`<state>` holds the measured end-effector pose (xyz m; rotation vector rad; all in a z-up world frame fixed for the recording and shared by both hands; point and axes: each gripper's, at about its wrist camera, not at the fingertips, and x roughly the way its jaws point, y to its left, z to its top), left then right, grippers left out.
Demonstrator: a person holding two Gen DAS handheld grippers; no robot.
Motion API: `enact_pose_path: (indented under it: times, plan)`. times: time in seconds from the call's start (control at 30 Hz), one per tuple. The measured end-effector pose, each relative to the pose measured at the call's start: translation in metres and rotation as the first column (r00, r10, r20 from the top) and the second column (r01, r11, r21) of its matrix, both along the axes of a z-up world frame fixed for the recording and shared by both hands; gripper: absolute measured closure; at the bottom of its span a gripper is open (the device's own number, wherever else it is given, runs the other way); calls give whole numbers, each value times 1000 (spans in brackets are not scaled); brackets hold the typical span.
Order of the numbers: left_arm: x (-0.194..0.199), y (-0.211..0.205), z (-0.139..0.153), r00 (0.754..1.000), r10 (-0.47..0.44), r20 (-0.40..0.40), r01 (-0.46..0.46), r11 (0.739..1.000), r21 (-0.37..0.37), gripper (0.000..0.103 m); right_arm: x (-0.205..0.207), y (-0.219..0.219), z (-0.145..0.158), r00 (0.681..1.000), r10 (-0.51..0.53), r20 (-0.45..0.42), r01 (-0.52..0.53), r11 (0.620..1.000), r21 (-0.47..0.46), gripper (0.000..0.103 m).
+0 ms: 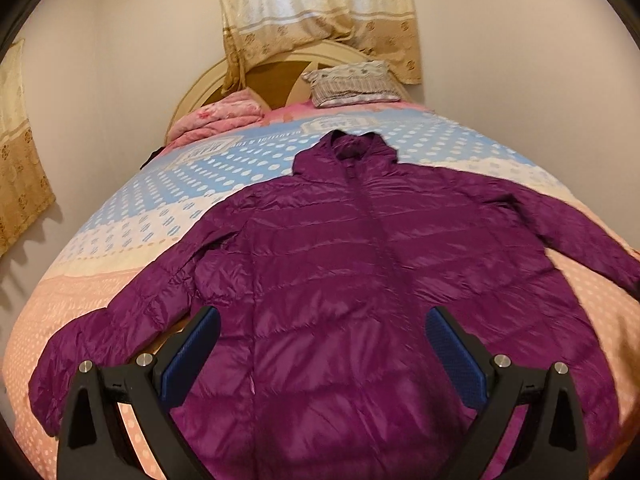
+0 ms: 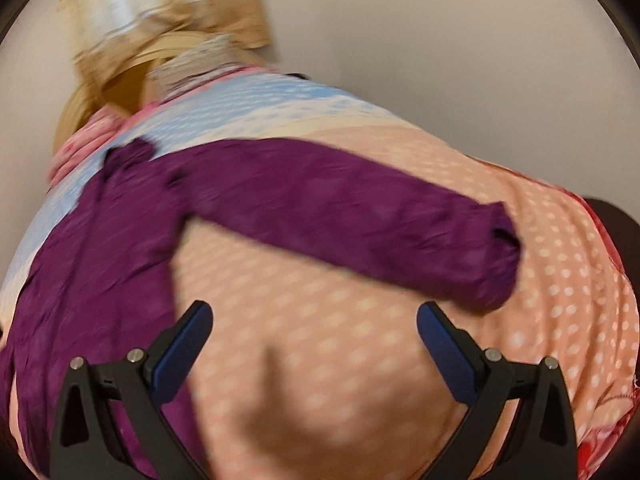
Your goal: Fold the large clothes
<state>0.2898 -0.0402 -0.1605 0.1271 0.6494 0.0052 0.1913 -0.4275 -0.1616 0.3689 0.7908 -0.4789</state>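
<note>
Nearest, the left tool (image 1: 320, 344) hangs released over the lower front of the purple jacket (image 1: 360, 264), which lies flat, sleeves spread, on the dotted bed (image 1: 120, 216). Likewise released, the right tool (image 2: 314, 334) sits above bare bedding near its right sleeve (image 2: 360, 216). Beyond lie pillows (image 1: 352, 82) and curtains (image 1: 320, 12).

Purple jacket (image 1: 340, 264): thin puffy cloth, shiny, stitched in rows, a bit crinkly. Bed sheet (image 1: 120, 248): soft matt cloth with dots. Pillow (image 1: 352, 82): matt printed cloth. Curtain (image 1: 320, 12): thin cloth, lacy look. Headboard (image 1: 276, 76): smooth wood. Left gripper (image 1: 320, 354): black matt plastic, bumpy blue rubbery pads, shiny metal screws. Right gripper (image 2: 312, 344): same.
</note>
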Motion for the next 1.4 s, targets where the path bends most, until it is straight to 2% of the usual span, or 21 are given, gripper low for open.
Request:
enact_pose_path:
  times: [0.03, 0.1, 0.17, 0.2, 0.23, 0.3, 0.33, 0.37, 0.43, 0.47, 0.6, 0.83, 1.03, 1.27, 1.4]
  plan:
    - [6, 2, -2, 1000, 5, -1, -5, 1000, 4, 1, 0, -10, 0, 1000, -26, -7, 26, 1000, 2, 2]
    - [17, 6, -7, 1000, 20, -7, -20, 1000, 15, 1, 1, -32, -4, 996, -80, -31, 80, 997, 7, 14]
    - [27, 11, -11, 1000, 29, -10, -29, 999, 16, 1, 4, -52, -10, 990, -126, -66, 127, 992, 8, 18]
    - [32, 12, -13, 999, 34, -12, -34, 999, 21, 1, 4, -56, -11, 988, -132, -75, 133, 991, 10, 23]
    - [36, 13, -16, 999, 35, -15, -35, 999, 28, 1, 6, -59, -14, 988, -129, -85, 130, 991, 13, 26]
    - [43, 16, -21, 999, 42, -31, -41, 999, 33, 1, 9, -63, -18, 988, -108, -108, 110, 994, 18, 44]
    - [47, 18, -24, 998, 43, -43, -42, 999, 25, 1, 9, -64, -19, 989, -103, -104, 106, 994, 17, 44]
    - [50, 20, -26, 998, 42, -48, -41, 999, 22, 1, 9, -63, -17, 990, -97, -99, 98, 995, 4, 49]
    - [54, 22, -30, 997, 46, -55, -45, 998, 33, 1, 12, -65, -16, 992, -78, -96, 78, 997, -6, 62]
    - [57, 25, -32, 997, 46, -62, -44, 998, 32, 1, 14, -65, -14, 994, -67, -92, 67, 998, -2, 72]
    - [63, 33, -35, 996, 50, -74, -48, 999, 21, 1, 26, -62, -11, 994, -41, -99, 41, 999, 1, 84]
    - [66, 46, -37, 995, 46, -89, -45, 999, 10, 1, 48, -50, 0, 998, 13, -56, -13, 1000, -5, 88]
    - [61, 56, -29, 997, 25, -76, -24, 1000, 20, 1, 75, -14, 32, 995, 103, -12, -104, 994, -44, 88]
    - [63, 84, -24, 996, 61, -66, -61, 998, 5, 1, 108, 47, 73, 969, 241, 52, -233, 964, -126, 89]
    - [62, 99, -24, 995, 83, -62, -83, 997, 0, 1, 126, 86, 81, 944, 323, 71, -310, 940, -143, 89]
